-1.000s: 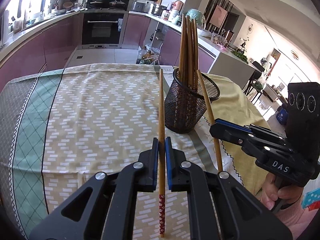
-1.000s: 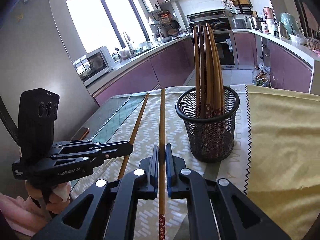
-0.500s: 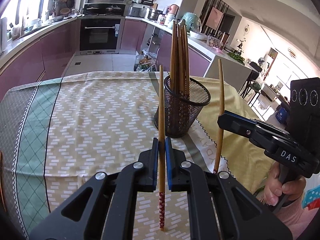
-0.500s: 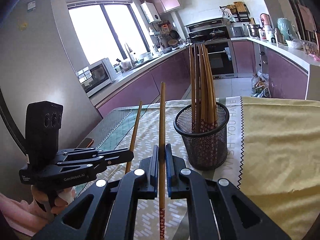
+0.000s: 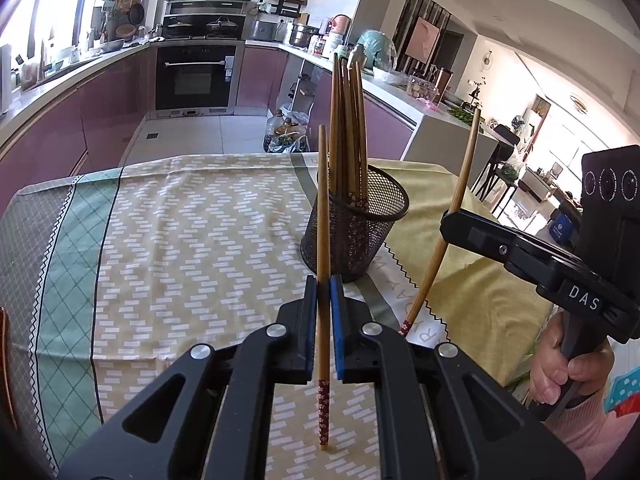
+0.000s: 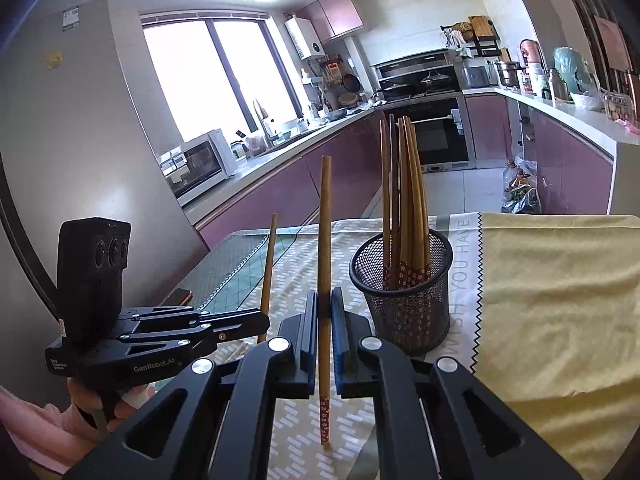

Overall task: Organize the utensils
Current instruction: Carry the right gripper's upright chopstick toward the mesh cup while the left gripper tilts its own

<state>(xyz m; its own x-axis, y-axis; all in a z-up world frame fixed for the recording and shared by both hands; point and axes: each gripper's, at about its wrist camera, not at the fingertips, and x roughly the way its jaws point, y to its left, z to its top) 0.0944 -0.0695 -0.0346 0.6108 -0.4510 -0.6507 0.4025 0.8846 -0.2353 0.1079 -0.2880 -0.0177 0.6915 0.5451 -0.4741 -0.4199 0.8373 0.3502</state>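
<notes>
Both tools [image 5: 323, 292] [image 6: 324, 308] tight on chopsticks [image 5: 322, 216] [image 6: 325, 240]

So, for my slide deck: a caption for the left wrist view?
Left tongs clamp one chopstick before a mesh holder of chopsticks.

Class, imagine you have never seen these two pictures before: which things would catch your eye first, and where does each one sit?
First, the black mesh holder full of upright chopsticks, standing mid-table on the patterned tablecloth. Next, each gripper clamps a single chopstick: the left gripper holds the left chopstick just before the holder, and the right gripper holds the right chopstick to the holder's left in its view.
</notes>
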